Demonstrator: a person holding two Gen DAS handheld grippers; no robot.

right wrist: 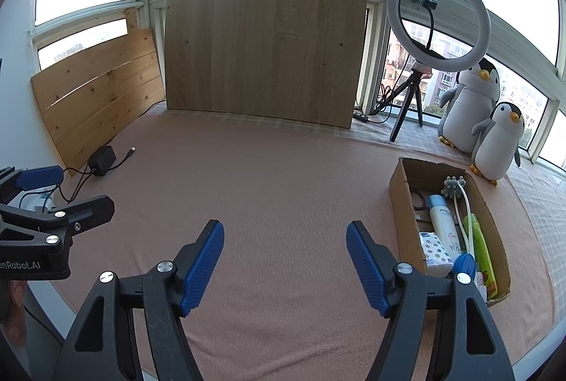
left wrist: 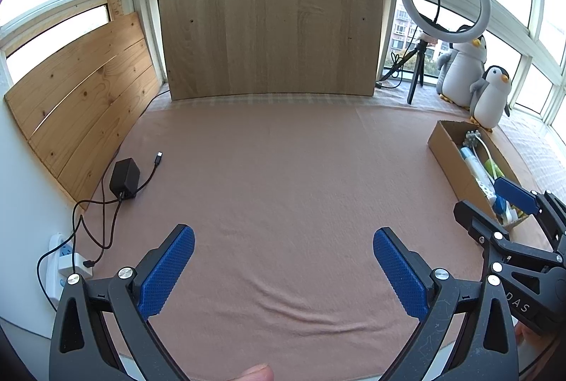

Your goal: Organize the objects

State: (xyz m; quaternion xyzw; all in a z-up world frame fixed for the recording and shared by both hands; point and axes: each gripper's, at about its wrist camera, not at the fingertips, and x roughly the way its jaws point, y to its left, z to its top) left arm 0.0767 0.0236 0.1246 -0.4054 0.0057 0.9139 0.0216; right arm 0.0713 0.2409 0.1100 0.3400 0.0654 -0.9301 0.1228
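The cardboard box (right wrist: 399, 204), filled with bottles and small things, is seen on the pink cloth (right wrist: 283, 186) to the right of the right tongs (right wrist: 284, 260), its long axis running away from them. Both the right tongs and the left tongs (left wrist: 283, 271) are released and empty. The right hand is judged nearer.
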